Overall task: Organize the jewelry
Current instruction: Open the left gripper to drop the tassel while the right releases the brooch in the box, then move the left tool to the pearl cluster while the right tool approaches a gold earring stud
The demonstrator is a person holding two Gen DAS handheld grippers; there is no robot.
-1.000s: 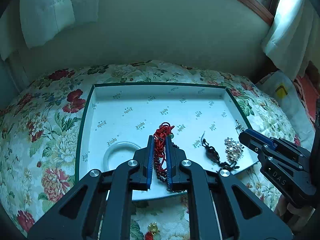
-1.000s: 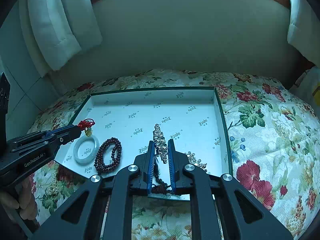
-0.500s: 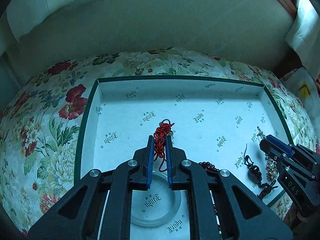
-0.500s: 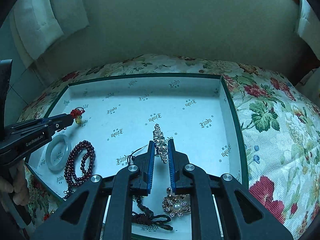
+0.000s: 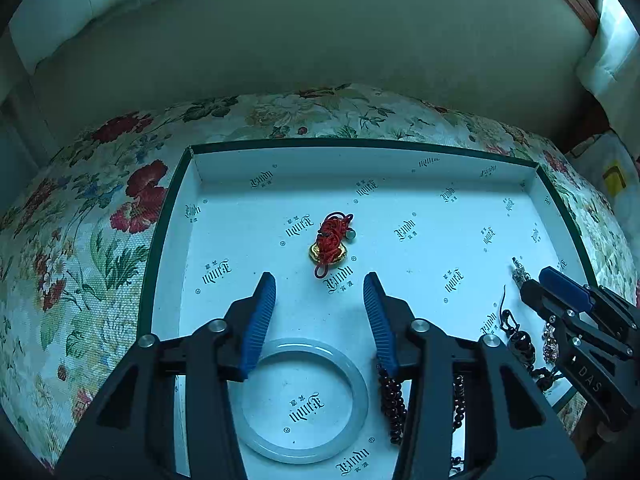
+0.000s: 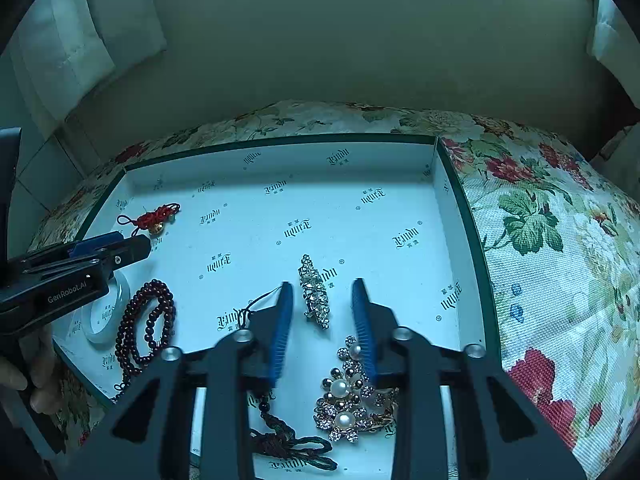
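Observation:
A white box tray (image 5: pixel 224 208) (image 6: pixel 360 168) with a dark green rim lies on a floral cloth. My left gripper (image 5: pixel 319 286) is open over it; a red cord charm with a gold piece (image 5: pixel 331 240) (image 6: pixel 154 218) lies on the tray floor just ahead of its tips. My right gripper (image 6: pixel 322 294) is open, with a rhinestone brooch (image 6: pixel 315 296) lying between its fingers on the tray. A pale jade bangle (image 5: pixel 302 396) (image 6: pixel 106 320), a dark red bead bracelet (image 6: pixel 146 324) (image 5: pixel 394 400) and a pearl brooch (image 6: pixel 348 400) also lie in the tray.
A dark knotted cord pendant (image 6: pixel 288 440) (image 5: pixel 520 344) lies near the tray's near edge. The floral cloth (image 6: pixel 560 260) spreads around the tray. A wall and white curtains (image 6: pixel 80 32) stand behind. The right gripper shows in the left wrist view (image 5: pixel 580 320).
Both grippers opened. The red cord charm dropped from the left gripper onto the tray floor, and the rhinestone brooch left the right gripper and lies on the tray. Both moved further over the tray.

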